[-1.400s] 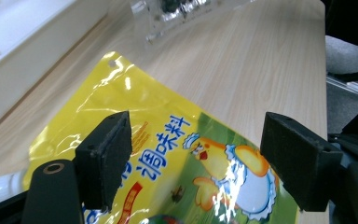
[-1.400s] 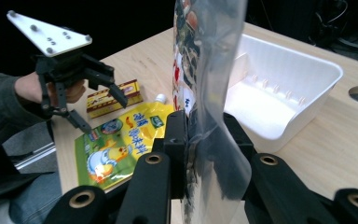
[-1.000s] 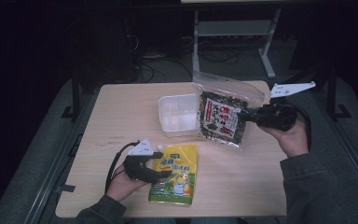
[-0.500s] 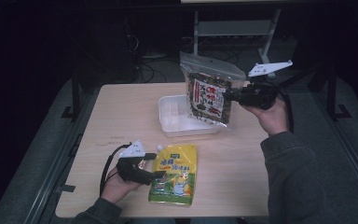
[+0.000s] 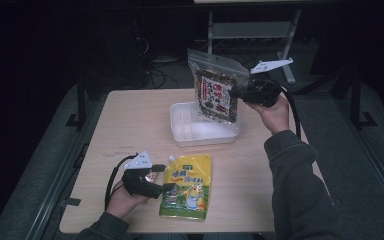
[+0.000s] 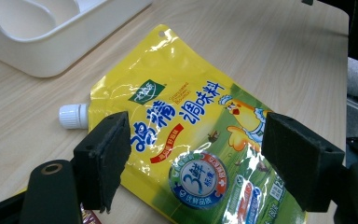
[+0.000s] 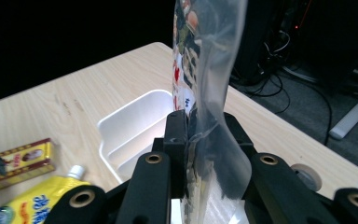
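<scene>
One clear plastic bag of dark printed snacks [image 5: 214, 89] has been carried left and now hangs upright over the far right of the shallow white plastic tray [image 5: 190, 131], apparently ready to drop in. The right gripper [image 5: 241, 91] has its jaws clamped on the bag's edge. The left gripper [image 5: 170, 187] rests with jaws apart over the yellow spouted pouch [image 5: 189, 186] lying near on the desk [image 5: 130, 120].
</scene>
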### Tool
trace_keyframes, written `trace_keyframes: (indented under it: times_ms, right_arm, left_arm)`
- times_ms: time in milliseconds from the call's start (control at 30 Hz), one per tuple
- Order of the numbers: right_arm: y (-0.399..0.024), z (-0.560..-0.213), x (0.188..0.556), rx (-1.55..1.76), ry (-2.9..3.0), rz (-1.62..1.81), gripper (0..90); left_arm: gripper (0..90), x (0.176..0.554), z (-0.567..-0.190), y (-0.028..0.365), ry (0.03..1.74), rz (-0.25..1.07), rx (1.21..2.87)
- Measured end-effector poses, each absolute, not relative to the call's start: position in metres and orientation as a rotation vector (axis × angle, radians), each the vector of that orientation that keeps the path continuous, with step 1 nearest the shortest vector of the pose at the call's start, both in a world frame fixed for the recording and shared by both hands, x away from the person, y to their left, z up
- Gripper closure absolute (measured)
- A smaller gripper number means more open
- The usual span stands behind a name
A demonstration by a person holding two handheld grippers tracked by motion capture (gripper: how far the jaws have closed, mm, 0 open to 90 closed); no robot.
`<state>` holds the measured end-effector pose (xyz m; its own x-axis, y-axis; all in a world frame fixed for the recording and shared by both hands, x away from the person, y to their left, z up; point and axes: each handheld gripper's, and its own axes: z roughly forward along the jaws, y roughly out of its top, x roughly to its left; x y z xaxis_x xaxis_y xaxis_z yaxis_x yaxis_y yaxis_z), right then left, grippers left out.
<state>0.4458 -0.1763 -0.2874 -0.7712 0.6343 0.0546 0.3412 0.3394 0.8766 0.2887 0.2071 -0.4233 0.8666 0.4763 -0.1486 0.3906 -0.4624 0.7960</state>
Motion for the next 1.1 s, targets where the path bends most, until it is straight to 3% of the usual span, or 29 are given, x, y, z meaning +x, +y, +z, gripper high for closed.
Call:
trace_keyframes:
  times_ms: [667,1100]
  right_arm:
    - [-0.155,-0.335,0.463,0.870,2.320,1.373,75.4]
    - [-0.150,-0.348,0.447,1.054,2.237,1.317,75.2]
  left_arm:
    - [23.8,0.286,-0.423,0.208,0.618,0.111,2.111]
    - [23.8,0.284,-0.420,0.206,0.600,0.107,2.107]
